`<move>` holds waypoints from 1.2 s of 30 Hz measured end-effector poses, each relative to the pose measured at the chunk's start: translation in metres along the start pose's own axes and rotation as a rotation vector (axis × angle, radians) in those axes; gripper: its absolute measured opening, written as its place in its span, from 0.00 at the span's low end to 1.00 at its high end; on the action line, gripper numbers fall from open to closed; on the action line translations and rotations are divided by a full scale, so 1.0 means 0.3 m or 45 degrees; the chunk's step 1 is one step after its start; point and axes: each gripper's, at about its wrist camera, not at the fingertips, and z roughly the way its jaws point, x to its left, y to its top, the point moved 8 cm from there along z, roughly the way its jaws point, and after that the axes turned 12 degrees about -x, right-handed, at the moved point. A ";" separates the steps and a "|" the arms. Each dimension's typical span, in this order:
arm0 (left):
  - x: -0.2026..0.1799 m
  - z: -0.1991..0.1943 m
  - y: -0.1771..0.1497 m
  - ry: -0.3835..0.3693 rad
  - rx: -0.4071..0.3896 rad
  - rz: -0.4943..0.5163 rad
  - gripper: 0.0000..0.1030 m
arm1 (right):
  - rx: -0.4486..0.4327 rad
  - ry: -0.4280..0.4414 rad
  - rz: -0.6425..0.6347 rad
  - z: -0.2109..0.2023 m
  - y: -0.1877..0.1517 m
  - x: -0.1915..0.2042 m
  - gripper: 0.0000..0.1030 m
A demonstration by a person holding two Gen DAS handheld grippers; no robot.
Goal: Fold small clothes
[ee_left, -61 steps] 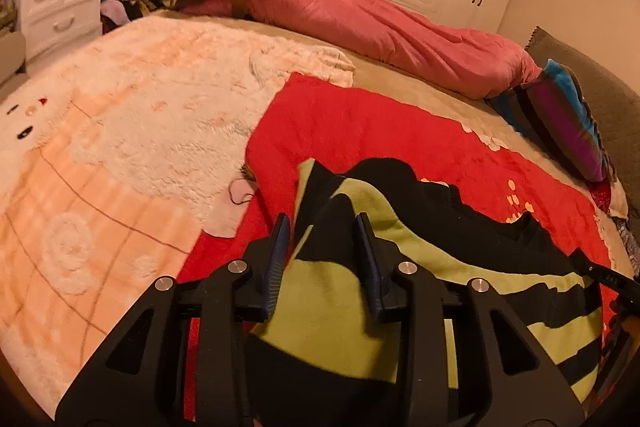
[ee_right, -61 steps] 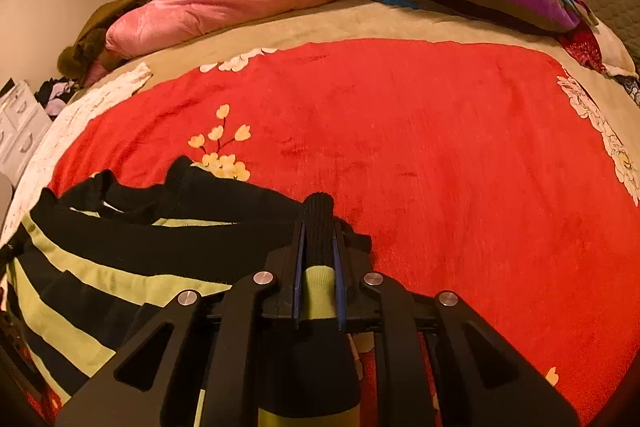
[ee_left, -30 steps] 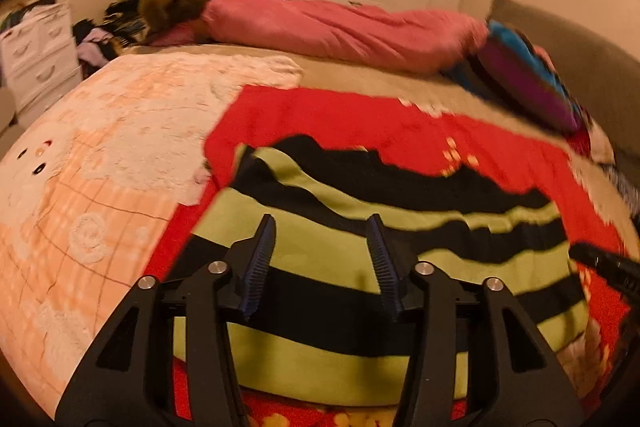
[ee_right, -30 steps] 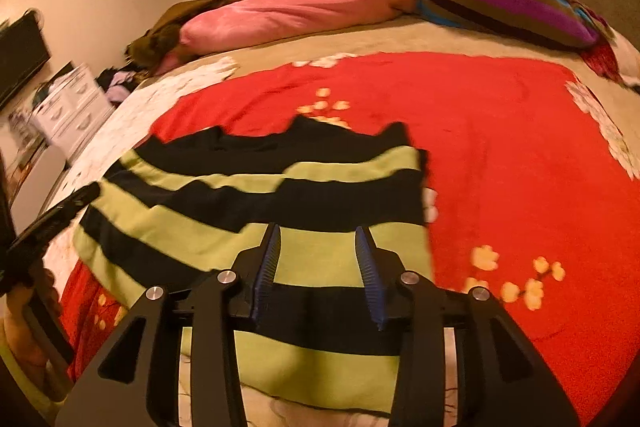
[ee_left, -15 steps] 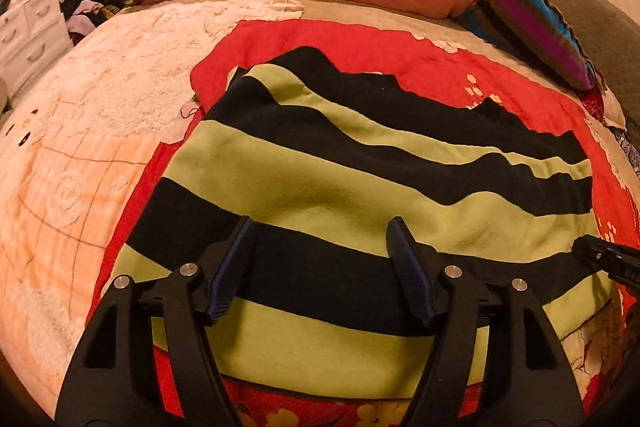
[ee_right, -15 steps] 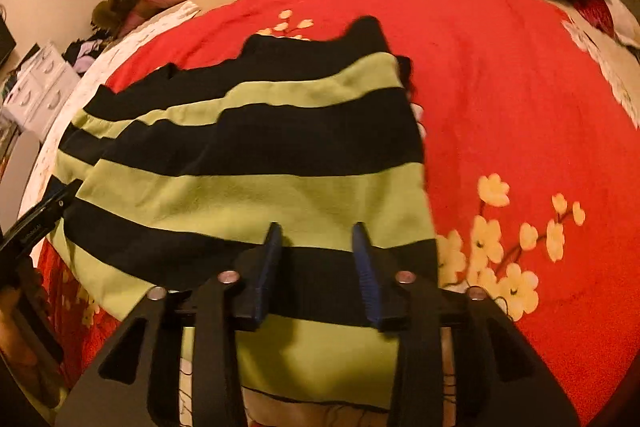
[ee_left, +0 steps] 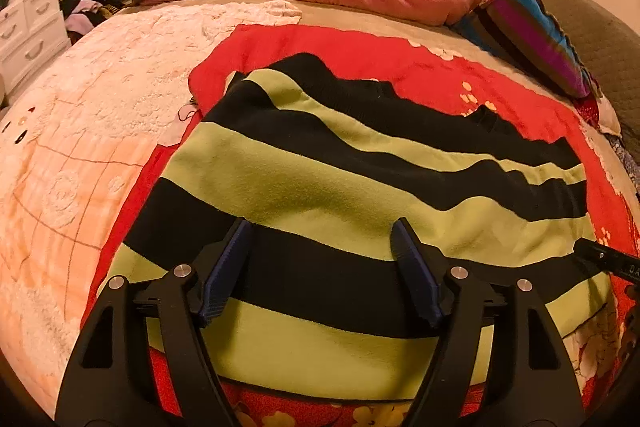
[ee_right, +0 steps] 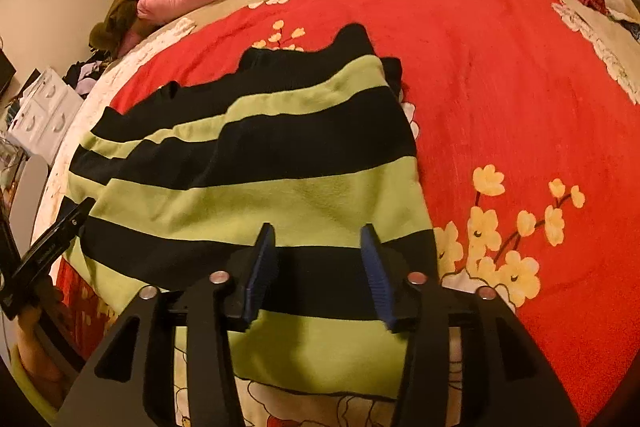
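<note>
We see both the left gripper (ee_left: pixel 322 227) and right gripper (ee_right: pixel 318 231) spread wide, empty, over the striped garment (ee_left: pixel 360 195) lying flat on the red blanket (ee_right: pixel 500 87).

The left tool (ee_left: pixel 320 255) is a matte black plastic frame with two angular arms, each pierced by a triangular cut-out. Four round silver screw heads sit along its upper edge. Its fingers (ee_left: pixel 228 267) carry dark blue ribbed pads. The right tool (ee_right: pixel 318 267) is built alike: black arms with triangular openings, four silver screws, blue ridged pads (ee_right: pixel 262 269). At the lower left edge of the right wrist view, bare skin of the person's hand (ee_right: pixel 28 347) shows beside a black part bearing small pale lettering, too small to read.
</note>
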 end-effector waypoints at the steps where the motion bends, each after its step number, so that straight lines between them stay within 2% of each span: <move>1: -0.001 -0.003 0.004 -0.001 -0.006 -0.003 0.63 | -0.005 -0.001 -0.001 -0.007 0.002 0.001 0.47; 4: -0.002 -0.019 0.021 -0.002 -0.026 -0.003 0.65 | -0.039 0.015 0.027 -0.037 0.013 0.000 0.53; 5: -0.002 -0.023 0.026 -0.001 -0.032 -0.001 0.66 | -0.053 0.024 0.038 -0.051 0.021 0.000 0.59; 10: -0.003 -0.040 0.045 0.000 -0.054 -0.002 0.66 | -0.100 0.039 0.061 -0.094 0.055 -0.009 0.60; 11: -0.006 -0.043 0.049 0.002 -0.059 0.004 0.66 | -0.110 0.041 0.070 -0.102 0.062 -0.011 0.64; 12: -0.009 -0.046 0.053 0.001 -0.063 0.009 0.68 | -0.120 0.040 0.079 -0.109 0.068 -0.013 0.78; 13: -0.012 -0.049 0.055 0.000 -0.066 0.015 0.70 | -0.134 0.039 0.088 -0.115 0.074 -0.014 0.81; 16: -0.016 -0.056 0.062 0.004 -0.076 0.029 0.71 | -0.171 0.044 0.104 -0.138 0.095 -0.012 0.83; 18: -0.018 -0.061 0.067 0.003 -0.082 0.033 0.71 | -0.186 0.040 0.106 -0.147 0.106 -0.010 0.90; 28: -0.009 -0.104 0.100 0.016 -0.132 0.030 0.89 | -0.258 0.042 0.014 -0.201 0.147 0.049 0.92; 34: 0.034 -0.145 0.108 0.056 -0.162 0.030 0.91 | -0.298 0.089 -0.042 -0.229 0.155 0.116 0.92; 36: 0.054 -0.158 0.111 0.066 -0.168 0.013 0.91 | -0.303 0.095 -0.061 -0.233 0.154 0.139 0.96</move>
